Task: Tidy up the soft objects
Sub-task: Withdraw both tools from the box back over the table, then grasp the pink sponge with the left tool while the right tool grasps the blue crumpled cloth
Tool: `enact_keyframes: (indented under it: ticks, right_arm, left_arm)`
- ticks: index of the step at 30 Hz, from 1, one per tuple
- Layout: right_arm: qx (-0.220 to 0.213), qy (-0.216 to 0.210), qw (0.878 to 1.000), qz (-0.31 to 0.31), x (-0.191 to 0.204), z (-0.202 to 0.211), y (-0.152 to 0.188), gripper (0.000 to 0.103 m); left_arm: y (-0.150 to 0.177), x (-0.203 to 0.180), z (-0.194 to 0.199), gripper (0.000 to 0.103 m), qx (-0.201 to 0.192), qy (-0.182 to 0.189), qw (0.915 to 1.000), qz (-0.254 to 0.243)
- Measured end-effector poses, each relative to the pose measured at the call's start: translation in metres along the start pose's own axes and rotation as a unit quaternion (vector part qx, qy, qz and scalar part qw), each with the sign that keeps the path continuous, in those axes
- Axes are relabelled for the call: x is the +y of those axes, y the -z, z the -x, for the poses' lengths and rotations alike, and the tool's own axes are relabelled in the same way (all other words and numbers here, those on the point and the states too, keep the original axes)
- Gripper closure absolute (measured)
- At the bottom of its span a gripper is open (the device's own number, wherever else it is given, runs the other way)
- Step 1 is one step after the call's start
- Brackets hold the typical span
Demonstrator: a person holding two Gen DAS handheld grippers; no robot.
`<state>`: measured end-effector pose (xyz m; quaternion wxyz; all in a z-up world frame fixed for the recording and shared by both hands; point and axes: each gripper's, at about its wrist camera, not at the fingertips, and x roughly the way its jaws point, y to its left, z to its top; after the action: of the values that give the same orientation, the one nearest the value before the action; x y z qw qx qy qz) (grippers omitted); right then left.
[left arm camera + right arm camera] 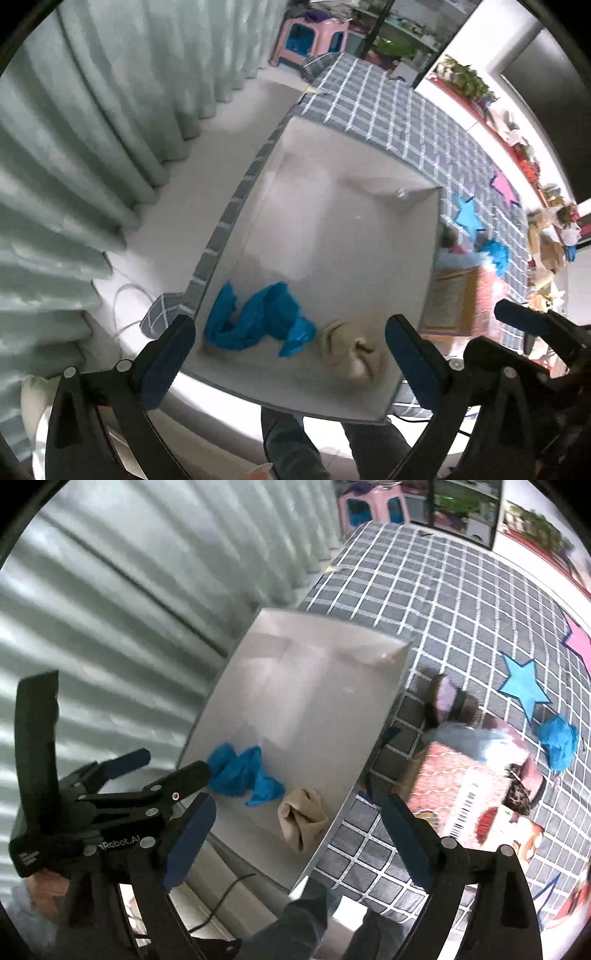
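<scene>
A white bin (332, 221) stands on the checked tablecloth. On its floor near the front lie a crumpled blue cloth (255, 317) and a folded beige cloth (349, 350), side by side. My left gripper (291, 325) hangs above them, open, with nothing between its fingers. The right wrist view shows the same bin (314, 683), blue cloth (240, 771) and beige cloth (303, 816). My right gripper (297, 805) is open and empty above the bin's near corner. The left gripper (166, 766) shows at its left, jaws apart. Another blue cloth (557, 742) lies on the table.
A pink patterned box (461, 794) with soft items stands right of the bin, and a brown and purple item (447, 698) lies behind it. Pale curtains (92, 147) hang at the left. The tablecloth carries a blue star (524, 690). A person's legs (295, 443) stand below the table edge.
</scene>
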<state>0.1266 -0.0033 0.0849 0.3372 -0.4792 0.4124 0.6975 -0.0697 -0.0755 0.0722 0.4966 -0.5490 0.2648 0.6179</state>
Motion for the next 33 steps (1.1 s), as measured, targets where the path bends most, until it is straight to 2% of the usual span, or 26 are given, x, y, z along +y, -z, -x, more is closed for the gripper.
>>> enact_keyframes:
  ticks: [5, 9, 13, 16, 21, 25, 33]
  right_arm:
    - [-0.04, -0.009, 0.998, -0.049, -0.026, 0.037, -0.005, 0.011]
    - [-0.065, -0.012, 0.994, -0.082, -0.055, 0.057, -0.007, 0.011]
    - [-0.08, -0.015, 0.991, -0.11, -0.093, 0.07, -0.011, 0.011]
    - [-0.082, -0.023, 0.987, -0.138, -0.125, 0.07, -0.017, 0.011]
    - [-0.072, -0.03, 0.983, -0.165, -0.17, 0.069, -0.022, 0.011]
    - [-0.067, -0.038, 0.978, -0.193, -0.205, 0.068, -0.02, 0.011]
    - [-0.045, -0.042, 0.968, -0.243, -0.263, 0.053, -0.023, 0.011]
  left_arm:
    - [-0.028, -0.029, 0.016, 0.0, -0.011, 0.02, 0.9991, -0.035]
    - [-0.062, -0.047, 0.01, 0.0, 0.002, 0.041, 0.9986, -0.034]
    - [-0.106, -0.073, -0.006, 0.0, 0.014, 0.038, 0.9988, -0.029]
    - [-0.142, -0.096, -0.034, 0.0, 0.048, 0.039, 0.9976, -0.032]
    - [-0.196, -0.118, -0.109, 0.0, 0.119, -0.001, 0.9926, -0.025]
    - [-0.217, -0.132, -0.161, 0.0, 0.162, -0.055, 0.9844, -0.042]
    - [-0.208, -0.16, -0.23, 0.0, 0.242, -0.116, 0.9603, -0.076]
